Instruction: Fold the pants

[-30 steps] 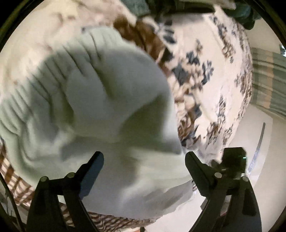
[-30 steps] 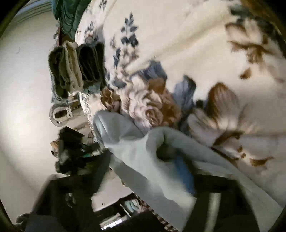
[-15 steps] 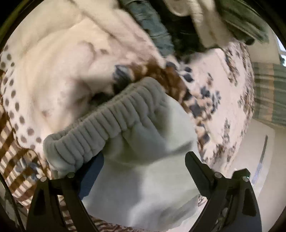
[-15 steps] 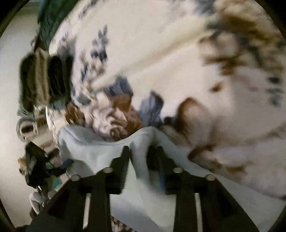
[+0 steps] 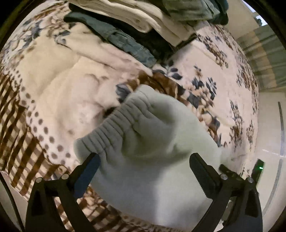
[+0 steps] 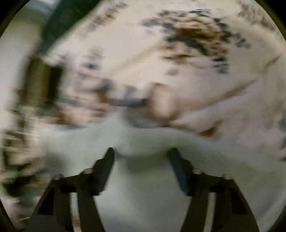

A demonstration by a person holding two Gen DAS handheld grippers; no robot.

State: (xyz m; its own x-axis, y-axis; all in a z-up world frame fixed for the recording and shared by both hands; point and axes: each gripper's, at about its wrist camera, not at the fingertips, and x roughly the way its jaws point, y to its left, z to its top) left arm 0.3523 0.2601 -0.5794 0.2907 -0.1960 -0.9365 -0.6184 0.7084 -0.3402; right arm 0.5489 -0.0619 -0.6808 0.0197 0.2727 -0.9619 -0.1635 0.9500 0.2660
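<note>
The pale grey-green pants [image 5: 152, 153] lie bunched on the floral blanket [image 5: 59, 92], ribbed waistband [image 5: 114, 128] to the upper left. My left gripper [image 5: 143, 160] hangs over them, pointing steeply down. Its jaws are opening to their widest, the cloth lies below and between the fingers, and the pads do not press on it. The right wrist view is blurred by motion. There the same pants [image 6: 143, 178] fill the lower half, and my right gripper [image 6: 142, 155] is opening, with a soft fold lying loose between its fingertips.
A stack of folded clothes [image 5: 146, 16] and a denim garment [image 5: 128, 42] sit at the far side of the bed. The bed's edge drops to a pale floor [image 5: 268, 125] on the right. A dark blurred pile [image 6: 42, 80] shows at the left of the right wrist view.
The left gripper drew back and tilted, so the waistband and the clothes stack came into view. The right gripper pinched a fold of the pants, then spread its jaws and swung across the bed.
</note>
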